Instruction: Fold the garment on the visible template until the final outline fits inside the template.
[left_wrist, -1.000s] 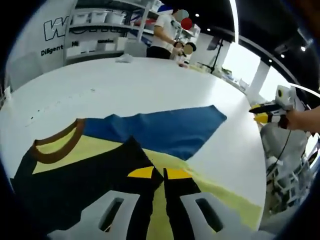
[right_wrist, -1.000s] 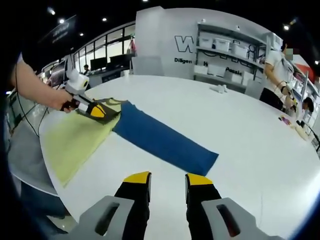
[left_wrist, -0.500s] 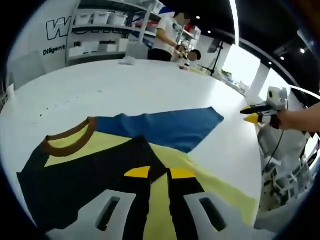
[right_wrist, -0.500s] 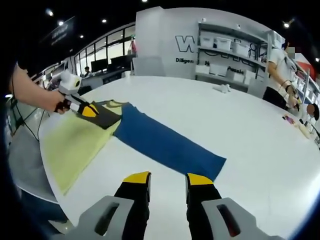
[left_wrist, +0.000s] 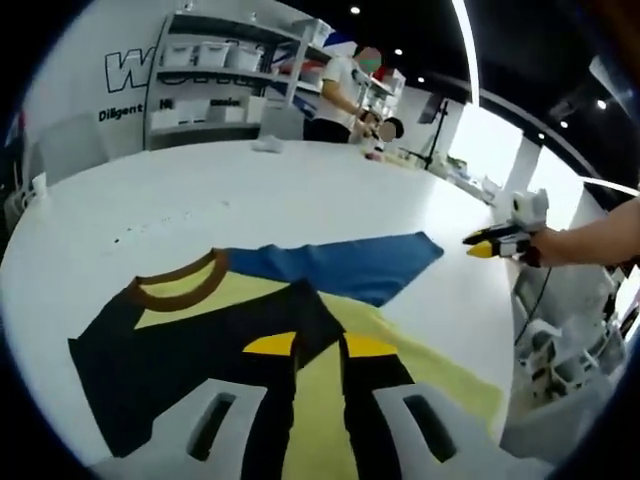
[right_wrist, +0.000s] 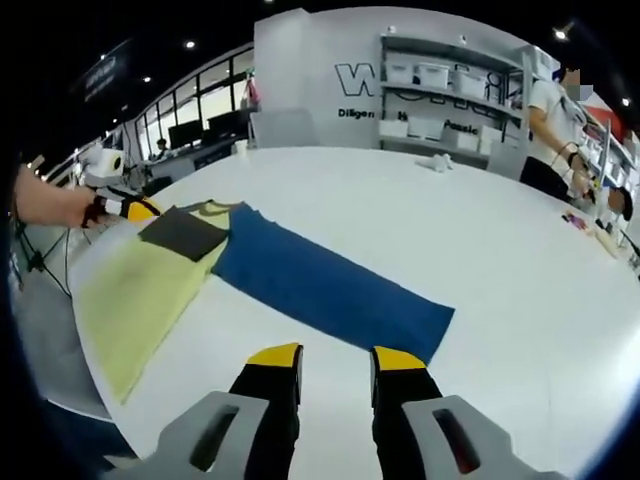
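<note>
A garment (left_wrist: 330, 300) lies flat on a wide white counter (left_wrist: 250, 190). It is made of yellow, black and blue panels, with a brown collar (left_wrist: 180, 288) at one end. The blue panel (right_wrist: 320, 285) stretches out across the counter, beside the yellow panel (right_wrist: 140, 300). A black panel (right_wrist: 182, 232) lies folded over the yellow near the collar end.

The left tongs (left_wrist: 318, 345) hover just above the black and yellow cloth, their tips slightly apart and pinching nothing. The right tongs (right_wrist: 335, 357) are held over bare counter near the blue panel's end, spread and empty.

A person (left_wrist: 335, 95) stands by shelves (right_wrist: 450, 90) at the far side. I cannot make out a template outline.
</note>
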